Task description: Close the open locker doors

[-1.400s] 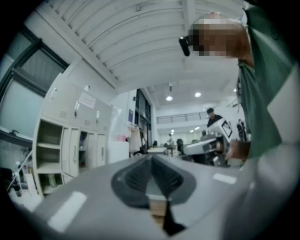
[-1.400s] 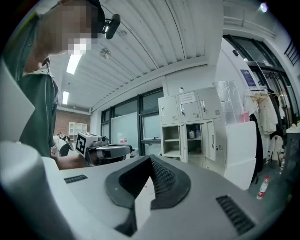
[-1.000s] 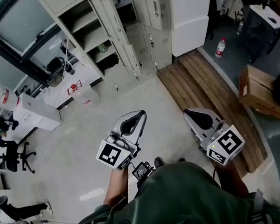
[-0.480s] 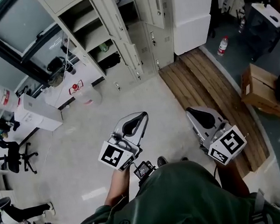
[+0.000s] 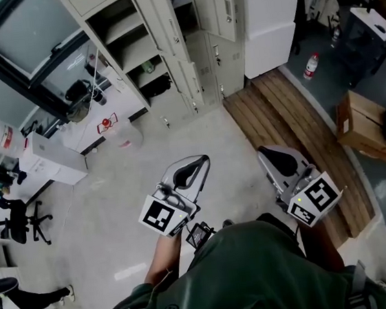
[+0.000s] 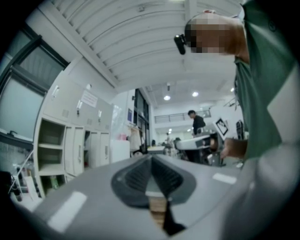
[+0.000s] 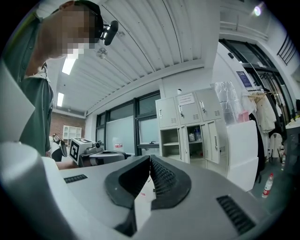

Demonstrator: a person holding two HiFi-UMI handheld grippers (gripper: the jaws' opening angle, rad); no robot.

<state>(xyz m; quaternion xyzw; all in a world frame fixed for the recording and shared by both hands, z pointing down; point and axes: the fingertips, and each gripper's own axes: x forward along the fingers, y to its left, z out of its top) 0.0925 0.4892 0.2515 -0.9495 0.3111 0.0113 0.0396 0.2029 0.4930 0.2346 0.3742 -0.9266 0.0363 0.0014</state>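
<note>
Lockers (image 5: 121,37) have slid a little rightward and down in the head view since a second back, and both claws sit slightly lower in it. The locker bank stands at the far wall, well apart from the person, with a tall door (image 5: 163,29), a lower door (image 5: 190,81) and a right-hand door (image 5: 223,5) hanging open.

Only the head view gives the floor: a wooden pallet (image 5: 290,122) before a white cabinet (image 5: 271,17), a red-capped bottle (image 5: 311,65) beside it, and a cardboard box (image 5: 364,127) to the right. The left claw (image 5: 194,163) and right claw (image 5: 269,153) both point toward the lockers, side by side and apart.

The left gripper view alone shows a distant person (image 6: 197,124) standing deep in the room; its claw (image 6: 151,157) is pressed together with nothing between. The right gripper view alone shows the big windows (image 7: 122,131) left of the lockers and the other claw's marker cube (image 7: 78,149); its own claw (image 7: 150,158) is likewise pressed together and bare.

As for contents, the open left shelves hold a small green thing (image 5: 147,67) and, one level down, a dark bundle (image 5: 157,85). The upper compartment behind the tall door carries a few bottles (image 7: 196,136), too small to name further
</note>
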